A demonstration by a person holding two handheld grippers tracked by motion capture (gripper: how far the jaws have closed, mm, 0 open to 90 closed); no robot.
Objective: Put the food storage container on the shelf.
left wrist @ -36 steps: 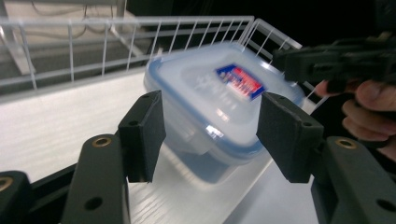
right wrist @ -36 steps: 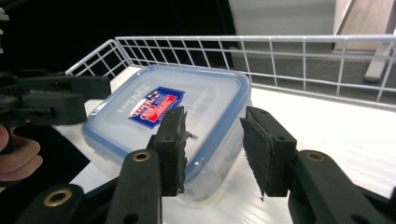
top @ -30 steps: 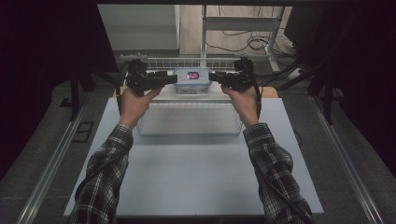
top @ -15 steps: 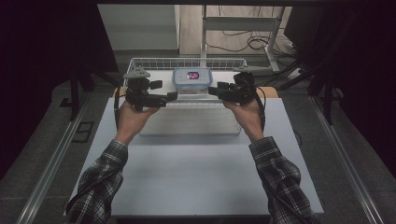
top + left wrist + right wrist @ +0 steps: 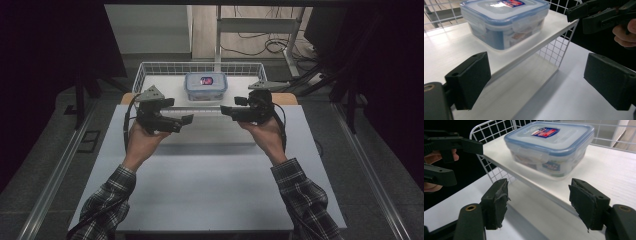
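Two grippers are held above the far half of the tabletop [image 5: 210,200], one in each hand, jaw tips turned inward toward each other with a clear gap between them. The left gripper [image 5: 186,120] stands toward the left edge. Its jaws are spread wide and hold nothing, as the left gripper view confirms: two black pads with open space between. The right gripper [image 5: 223,109] stands toward the right edge. Its jaws are likewise wide apart and empty; in the right gripper view the pad facings look torn or frayed at the edges, though the blur there leaves that uncertain.

A white wire basket [image 5: 145,70] sits at the far edge of the tabletop, on a raised white shelf [image 5: 444,47]. Inside it, near the middle, rests a clear box [image 5: 205,86] with a blue-rimmed lid and side latches, lid closed. A red and blue label is on the lid. The box stands upright, apart from both grippers. Both sleeves are plaid.
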